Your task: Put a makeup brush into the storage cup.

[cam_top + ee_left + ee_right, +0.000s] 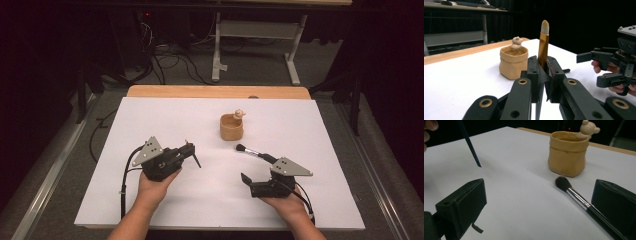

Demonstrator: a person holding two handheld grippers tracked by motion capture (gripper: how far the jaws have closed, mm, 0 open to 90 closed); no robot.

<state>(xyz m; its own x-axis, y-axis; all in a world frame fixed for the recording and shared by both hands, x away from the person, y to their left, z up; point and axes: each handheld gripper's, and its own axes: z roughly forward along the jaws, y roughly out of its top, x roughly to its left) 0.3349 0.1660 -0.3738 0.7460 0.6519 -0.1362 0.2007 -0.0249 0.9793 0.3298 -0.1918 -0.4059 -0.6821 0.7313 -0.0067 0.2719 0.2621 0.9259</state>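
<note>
A white table top (165, 200) carries everything, with a strip of wooden edge (200, 92) along its far side. On it, toward the far middle, stands a tan pot (231, 127) shaped like a small sack, with a little bear figure (239, 114) perched on its rim. The left gripper (189, 150), held in the person's left hand (155, 186), is clenched on a thin gold-handled brush (543, 47): in the left gripper view the brush stands upright between the pressed jaws, pale tip upward, with the pot just behind it to the left. The right gripper (246, 184), in the right hand (285, 202), is released, its jaws standing wide apart with nothing pinched between them. A black-handled makeup brush (254, 151) lies flat on the table between the pot and the right gripper; in the right gripper view its dark bristle head (562, 183) points toward the pot, near it but apart, while its handle runs back beside the right-hand jaw.
</note>
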